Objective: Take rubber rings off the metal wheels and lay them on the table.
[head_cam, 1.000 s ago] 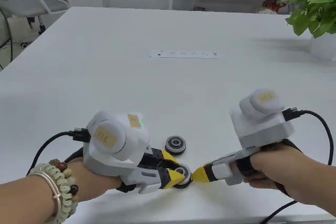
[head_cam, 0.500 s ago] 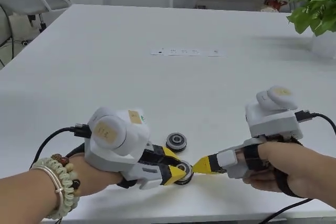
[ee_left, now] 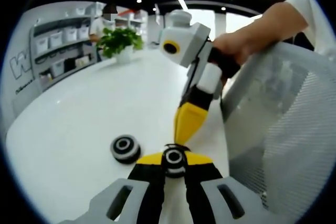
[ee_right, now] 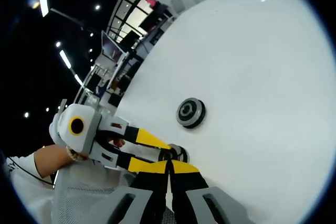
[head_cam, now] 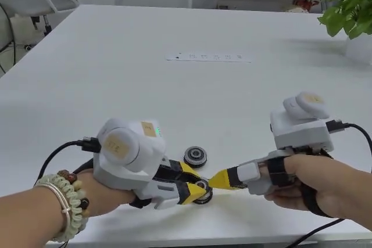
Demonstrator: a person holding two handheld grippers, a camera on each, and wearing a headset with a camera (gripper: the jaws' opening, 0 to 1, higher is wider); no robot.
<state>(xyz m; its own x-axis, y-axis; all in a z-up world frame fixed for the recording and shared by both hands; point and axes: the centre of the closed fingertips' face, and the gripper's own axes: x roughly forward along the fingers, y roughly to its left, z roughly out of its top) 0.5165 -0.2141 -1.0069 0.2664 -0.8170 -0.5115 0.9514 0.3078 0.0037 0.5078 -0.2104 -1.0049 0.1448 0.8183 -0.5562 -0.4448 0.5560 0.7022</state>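
My left gripper (head_cam: 199, 191) is shut on a small metal wheel (head_cam: 201, 192) with a black rubber ring, holding it just above the table's near edge. The same wheel (ee_left: 174, 161) sits between the yellow tips in the left gripper view. My right gripper (head_cam: 211, 182) comes in from the right, jaws shut, with its tips (ee_left: 182, 136) against the wheel's rim. Whether they pinch the ring I cannot tell. In the right gripper view the held wheel (ee_right: 176, 153) lies just past my shut tips (ee_right: 168, 165). A second ringed wheel (head_cam: 195, 157) (ee_left: 125, 148) (ee_right: 190, 112) lies flat on the table close behind.
The white table (head_cam: 174, 97) stretches far ahead, with a flush socket strip (head_cam: 209, 57) in its middle. A potted plant (head_cam: 349, 10) stands at the far right. A mesh chair (ee_left: 278, 129) is close to the table's near edge. Cables trail from both grippers.
The right gripper has tilted and its tips have crept slightly up and left along the held wheel. The left gripper and the loose wheel have stayed put.
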